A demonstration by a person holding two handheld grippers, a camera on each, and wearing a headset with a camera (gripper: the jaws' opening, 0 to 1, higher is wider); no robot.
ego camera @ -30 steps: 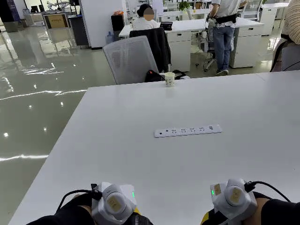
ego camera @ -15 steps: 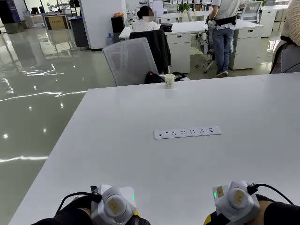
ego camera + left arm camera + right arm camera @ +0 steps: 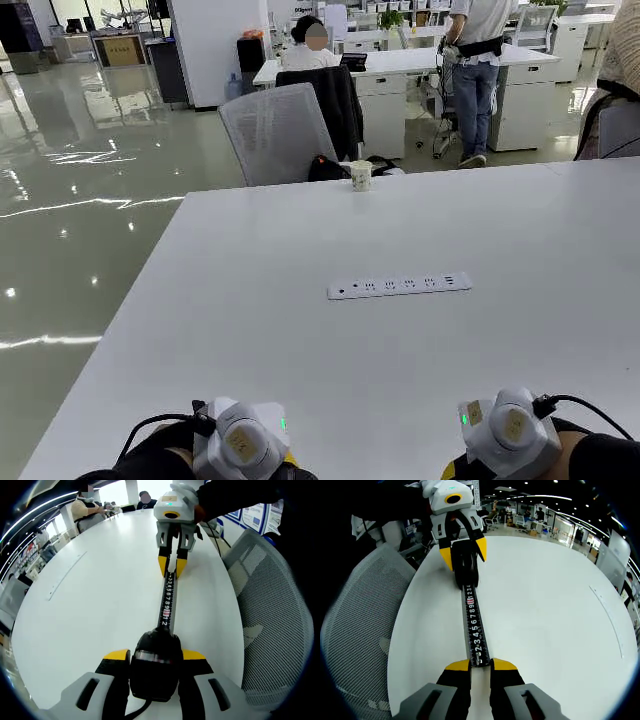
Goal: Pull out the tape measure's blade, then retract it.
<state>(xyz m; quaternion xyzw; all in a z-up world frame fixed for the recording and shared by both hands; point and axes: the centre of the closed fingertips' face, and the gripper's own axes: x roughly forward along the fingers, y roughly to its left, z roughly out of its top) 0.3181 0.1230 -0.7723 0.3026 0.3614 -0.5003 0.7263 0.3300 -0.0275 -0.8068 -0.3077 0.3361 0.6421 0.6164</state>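
1. white table [image 3: 300, 330]: largest item, spanning most of the head view; work set along its near edge, close to the person.
2. grey mesh chair [image 3: 365, 610]: just off that near edge, alongside the stretched tape in both gripper views.
3. power strip [image 3: 399, 286]: flat at mid-table, well apart from the work, not involved.
4. left gripper [image 3: 155, 655]: jaws set to the width of the tape measure case [image 3: 155, 672] and clamped on either side of it; black case held low over the table at the near edge.
5. right gripper [image 3: 480, 665]: jaws narrow, pinched on the free end of the blade; facing the left gripper and well apart from it along the edge.
6. blade [image 3: 472, 625]: drawn out of the case, straight between the two grippers, close along the tabletop, printed scale facing up and legible.
7. progress, as judged: pull-out under way or near done, with a fair run of blade exposed; whether the intended length is reached, cannot tell.
8. left to do: retraction not yet done. blade to be fed back into the case, right gripper closing toward the left, tip kept pinched until near the mouth to avoid snap-back.
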